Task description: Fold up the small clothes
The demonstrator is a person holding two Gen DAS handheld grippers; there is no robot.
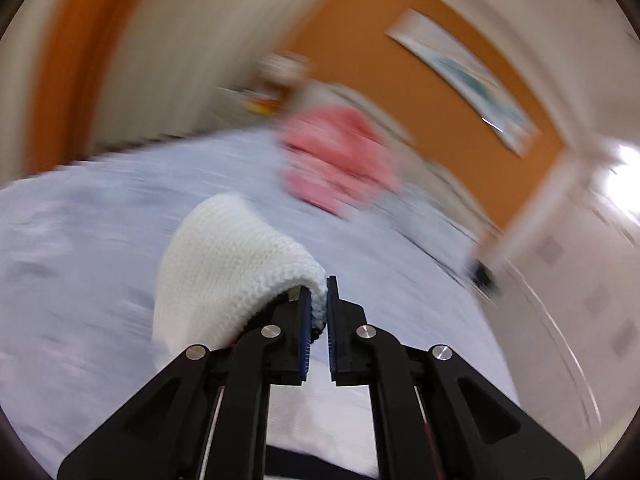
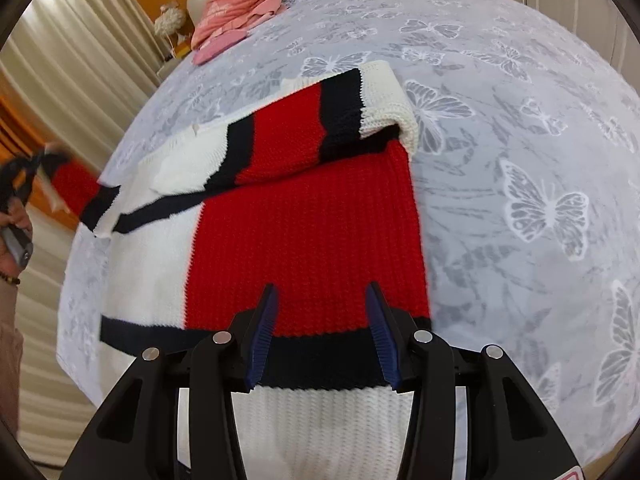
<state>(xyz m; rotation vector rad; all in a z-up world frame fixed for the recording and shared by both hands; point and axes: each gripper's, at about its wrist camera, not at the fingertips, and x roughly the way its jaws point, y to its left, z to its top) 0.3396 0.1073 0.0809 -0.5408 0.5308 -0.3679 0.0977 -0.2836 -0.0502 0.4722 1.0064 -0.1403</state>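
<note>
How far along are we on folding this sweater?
Done: one sleeve already lies folded across the knit sweater, which is spread on the butterfly bedspread.

In hand: the left tongs are shut on the white cuff of the other sleeve, lifted off to the side. The right tongs hover open over the hem, holding nothing.

Left: lay that sleeve across, fold the body, then the pink clothes.
</note>
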